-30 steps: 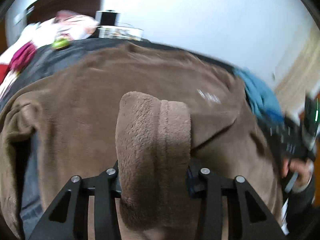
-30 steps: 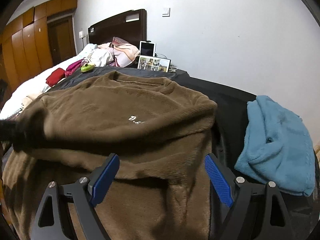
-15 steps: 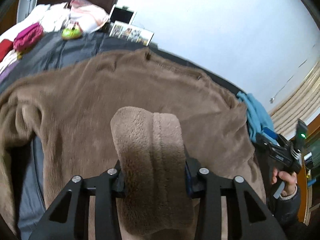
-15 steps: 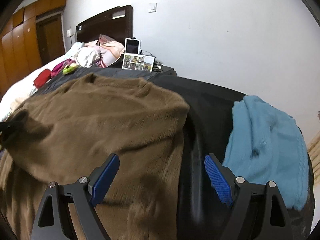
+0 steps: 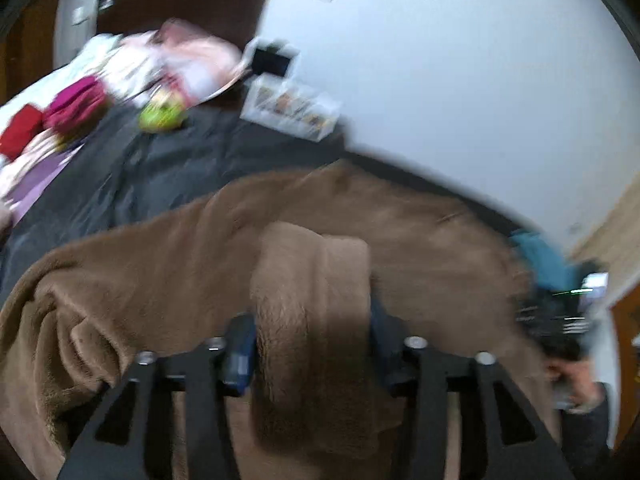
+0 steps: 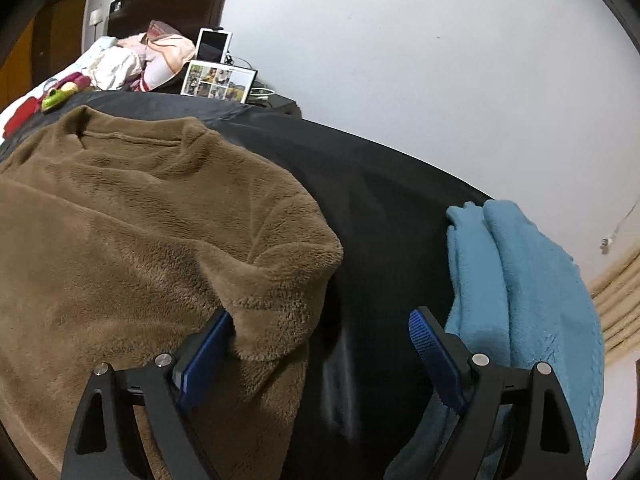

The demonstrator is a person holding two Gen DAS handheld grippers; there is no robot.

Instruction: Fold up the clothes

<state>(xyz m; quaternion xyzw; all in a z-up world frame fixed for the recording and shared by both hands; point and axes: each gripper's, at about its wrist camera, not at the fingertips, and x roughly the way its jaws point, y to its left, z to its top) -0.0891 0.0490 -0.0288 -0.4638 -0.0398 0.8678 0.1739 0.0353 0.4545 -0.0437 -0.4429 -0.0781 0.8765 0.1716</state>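
On the dark bedspread [image 6: 380,200] the brown fleece sweater [image 6: 140,220] lies spread, a blue garment [image 6: 532,280] beside it, while the left gripper [image 5: 312,344], jaws opening, straddles the sweater's bunched sleeve [image 5: 312,300] and the right gripper [image 6: 320,344] gapes wide, gripping nothing.

brown fleece sweater [image 6: 132,216] is spread across the dark bedcover [image 6: 380,184], collar pointed toward the headboard; one thick fold of it [image 5: 312,300] is raised and bunched; blue fleece garment [image 6: 528,280] is laid folded just beside, apart from it
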